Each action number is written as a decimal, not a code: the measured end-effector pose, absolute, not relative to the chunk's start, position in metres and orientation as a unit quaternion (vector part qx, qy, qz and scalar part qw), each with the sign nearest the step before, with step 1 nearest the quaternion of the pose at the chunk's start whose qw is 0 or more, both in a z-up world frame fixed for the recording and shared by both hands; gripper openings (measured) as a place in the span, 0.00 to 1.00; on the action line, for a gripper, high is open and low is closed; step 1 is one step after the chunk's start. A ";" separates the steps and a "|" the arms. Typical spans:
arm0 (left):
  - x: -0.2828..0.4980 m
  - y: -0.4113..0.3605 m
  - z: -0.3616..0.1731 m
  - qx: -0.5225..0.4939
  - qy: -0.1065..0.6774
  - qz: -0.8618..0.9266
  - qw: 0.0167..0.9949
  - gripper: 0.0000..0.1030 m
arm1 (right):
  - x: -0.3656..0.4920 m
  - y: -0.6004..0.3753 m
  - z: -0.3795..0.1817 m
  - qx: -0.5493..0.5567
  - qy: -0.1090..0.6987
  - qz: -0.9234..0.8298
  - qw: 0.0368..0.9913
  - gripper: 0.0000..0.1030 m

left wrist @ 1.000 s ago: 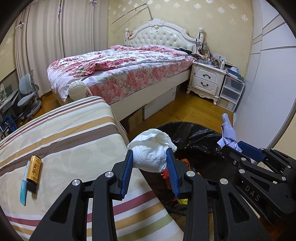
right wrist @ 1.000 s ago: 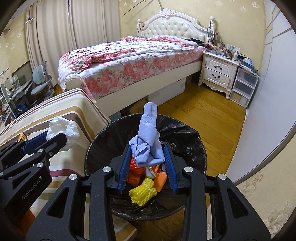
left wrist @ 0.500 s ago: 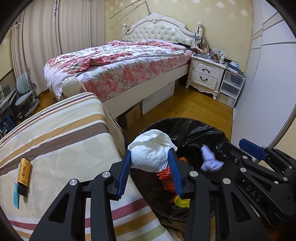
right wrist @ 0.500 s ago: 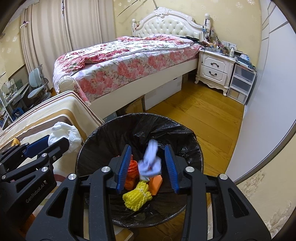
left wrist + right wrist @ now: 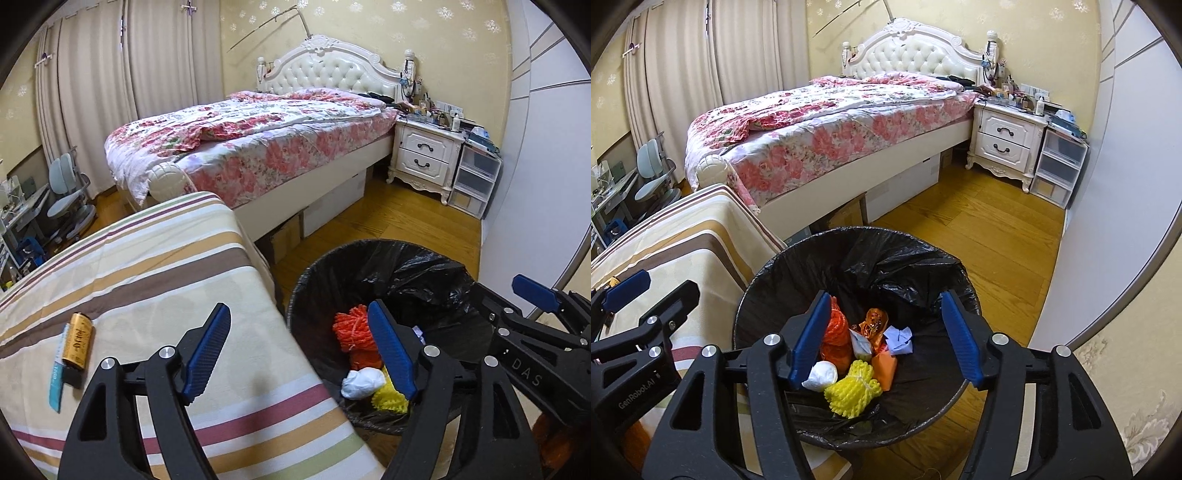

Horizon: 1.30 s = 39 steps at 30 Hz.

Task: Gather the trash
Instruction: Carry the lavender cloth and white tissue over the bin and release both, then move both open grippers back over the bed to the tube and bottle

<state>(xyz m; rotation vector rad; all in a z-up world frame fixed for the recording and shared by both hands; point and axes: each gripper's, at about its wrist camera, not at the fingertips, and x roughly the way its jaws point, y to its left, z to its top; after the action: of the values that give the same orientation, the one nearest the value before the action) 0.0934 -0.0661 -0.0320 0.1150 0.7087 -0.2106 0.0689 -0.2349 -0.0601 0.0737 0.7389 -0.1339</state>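
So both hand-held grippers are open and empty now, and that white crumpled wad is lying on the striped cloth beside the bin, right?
Not quite. The white crumpled wad lies inside the black-lined bin, next to the yellow bundle, as the right wrist view shows. The rest holds: left hand-held gripper and right hand-held gripper are open and empty.

My left gripper (image 5: 299, 354): matt black plastic arms, ribbed blue pads, shiny metal rivets. Right gripper (image 5: 884, 339) same build. Bin liner (image 5: 897, 269) is glossy, crinkled black plastic. Inside: white crumpled paper wad (image 5: 822, 376), rough yellow foam net (image 5: 854, 391), orange mesh (image 5: 835, 336), pale blue crumpled paper (image 5: 899, 338). Striped cloth cover (image 5: 147, 280) on my left is smooth, matt. Far floor (image 5: 979, 229) is polished wood. Gold can (image 5: 77, 344) looks glossy metal.
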 end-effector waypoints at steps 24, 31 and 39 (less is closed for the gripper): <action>0.049 0.104 -0.014 -0.007 0.342 0.054 0.938 0.72 | 0.063 -0.095 -0.045 0.000 0.370 0.061 0.927 0.65; 0.036 0.160 -0.019 -0.021 0.345 0.104 0.933 0.72 | 0.065 -0.042 -0.040 -0.023 0.371 0.103 0.923 0.65; 0.022 0.214 -0.024 -0.040 0.350 0.154 0.923 0.72 | 0.069 0.016 -0.037 -0.044 0.373 0.144 0.915 0.65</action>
<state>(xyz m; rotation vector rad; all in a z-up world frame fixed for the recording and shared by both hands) 0.0222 0.2135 -0.0245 -0.0815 0.7190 0.3167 0.0687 0.0160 -0.0370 -0.0898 0.7686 0.2969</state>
